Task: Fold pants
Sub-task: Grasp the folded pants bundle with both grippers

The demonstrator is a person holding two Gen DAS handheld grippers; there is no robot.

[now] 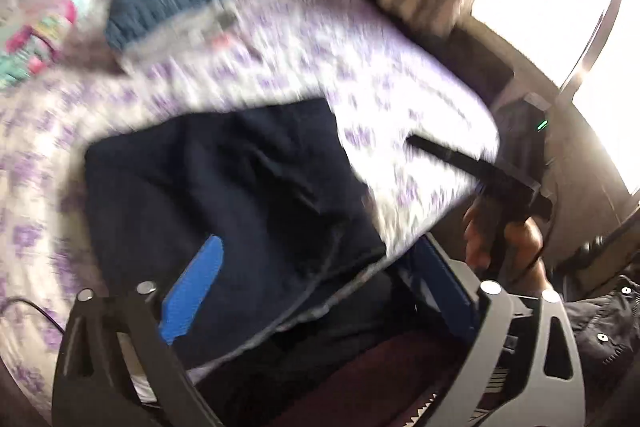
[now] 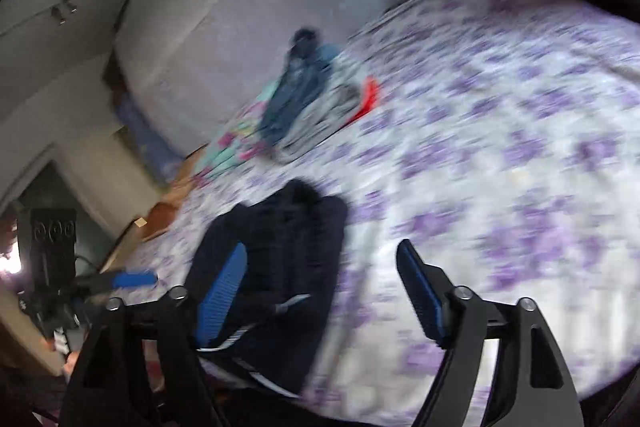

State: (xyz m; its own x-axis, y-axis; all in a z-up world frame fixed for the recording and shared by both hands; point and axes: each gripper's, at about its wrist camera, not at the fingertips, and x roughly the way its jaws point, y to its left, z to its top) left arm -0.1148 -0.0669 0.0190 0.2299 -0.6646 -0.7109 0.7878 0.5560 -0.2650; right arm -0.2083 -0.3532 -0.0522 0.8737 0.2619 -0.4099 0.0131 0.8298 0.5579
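Between the spread blue pads of the left gripper point(image 1: 304, 291) nothing is clamped; the dark pants point(image 1: 224, 187) lie just ahead and beneath it, folded into a compact bundle on the flowered bedsheet point(image 1: 360, 75). Off to its right, the right gripper point(image 2: 320, 291) also stands wide and empty, pants under its left pad. They look soft, light and limp; I would pinch through all layers at a folded edge or corner.
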